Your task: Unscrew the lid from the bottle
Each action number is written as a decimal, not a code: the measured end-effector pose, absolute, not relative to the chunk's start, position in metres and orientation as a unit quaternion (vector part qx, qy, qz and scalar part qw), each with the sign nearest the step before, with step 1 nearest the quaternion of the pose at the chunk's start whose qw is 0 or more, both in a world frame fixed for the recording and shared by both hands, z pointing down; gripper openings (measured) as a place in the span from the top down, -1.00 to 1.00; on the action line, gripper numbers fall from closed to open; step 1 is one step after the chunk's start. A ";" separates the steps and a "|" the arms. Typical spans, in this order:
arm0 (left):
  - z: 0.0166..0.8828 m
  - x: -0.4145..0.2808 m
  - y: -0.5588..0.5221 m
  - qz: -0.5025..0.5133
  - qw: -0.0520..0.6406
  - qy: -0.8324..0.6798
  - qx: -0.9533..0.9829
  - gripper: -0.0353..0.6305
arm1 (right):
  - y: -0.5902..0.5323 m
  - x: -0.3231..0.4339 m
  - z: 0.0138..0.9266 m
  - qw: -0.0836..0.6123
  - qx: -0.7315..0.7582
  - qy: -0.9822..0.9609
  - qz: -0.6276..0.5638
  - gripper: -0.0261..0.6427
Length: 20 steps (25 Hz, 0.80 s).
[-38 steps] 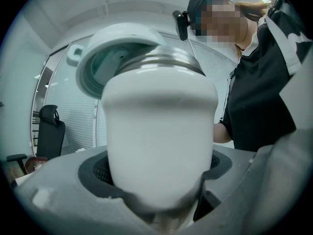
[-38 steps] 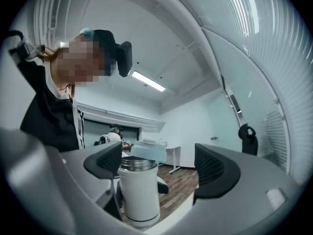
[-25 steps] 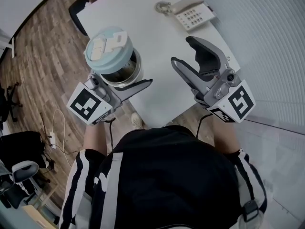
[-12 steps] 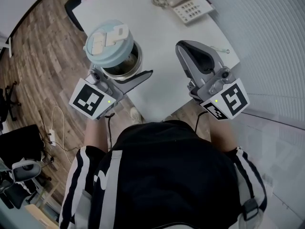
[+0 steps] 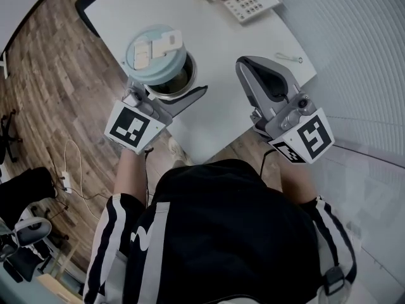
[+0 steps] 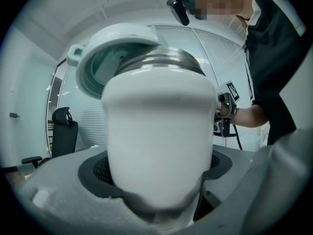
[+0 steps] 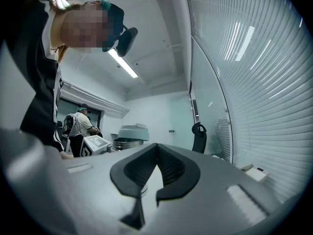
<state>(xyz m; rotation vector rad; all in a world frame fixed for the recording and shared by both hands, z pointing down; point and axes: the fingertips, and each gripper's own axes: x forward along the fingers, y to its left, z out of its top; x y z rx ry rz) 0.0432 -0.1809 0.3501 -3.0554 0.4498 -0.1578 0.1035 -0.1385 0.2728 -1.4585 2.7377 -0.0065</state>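
Bottle [image 5: 172,86] stands upright over the near edge of the counter [image 5: 215,37], its body clamped by the left gripper [image 5: 169,95]. Lid [image 5: 155,50] sits askew on the mouth. Right gripper [image 5: 252,68] lies to the bottle's right, well apart. Its fingers have just closed together, with nothing between them.
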 end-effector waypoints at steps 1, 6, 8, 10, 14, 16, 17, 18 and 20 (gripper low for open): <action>0.354 0.043 -0.183 -0.052 0.025 0.149 -0.987 -0.48 | -0.138 0.103 0.273 0.018 -0.471 0.882 -0.003 0.93; 0.373 0.044 -0.193 -0.051 0.027 0.167 -0.984 -0.48 | -0.136 0.102 0.275 0.006 -0.479 0.878 -0.009 0.93; 0.380 0.047 -0.196 -0.043 0.016 0.171 -0.984 -0.48 | -0.134 0.104 0.277 0.005 -0.479 0.878 -0.010 0.93; 0.387 0.048 -0.197 -0.039 0.006 0.174 -0.984 -0.48 | -0.133 0.105 0.279 0.002 -0.477 0.879 -0.011 0.93; 0.402 0.051 -0.201 -0.041 -0.003 0.178 -0.983 -0.48 | -0.137 0.107 0.287 -0.005 -0.477 0.879 -0.016 0.93; 0.410 0.052 -0.203 -0.041 -0.005 0.182 -0.982 -0.48 | -0.139 0.108 0.292 -0.009 -0.480 0.877 -0.016 0.93; 0.414 0.053 -0.204 -0.042 -0.006 0.184 -0.982 -0.48 | -0.140 0.109 0.293 -0.009 -0.481 0.876 -0.017 0.93; 0.418 0.052 -0.204 -0.044 -0.007 0.186 -0.982 -0.48 | -0.141 0.108 0.294 -0.007 -0.483 0.875 -0.018 0.93; 0.425 0.050 -0.207 -0.049 -0.008 0.189 -0.981 -0.47 | -0.145 0.107 0.296 -0.002 -0.485 0.874 -0.022 0.93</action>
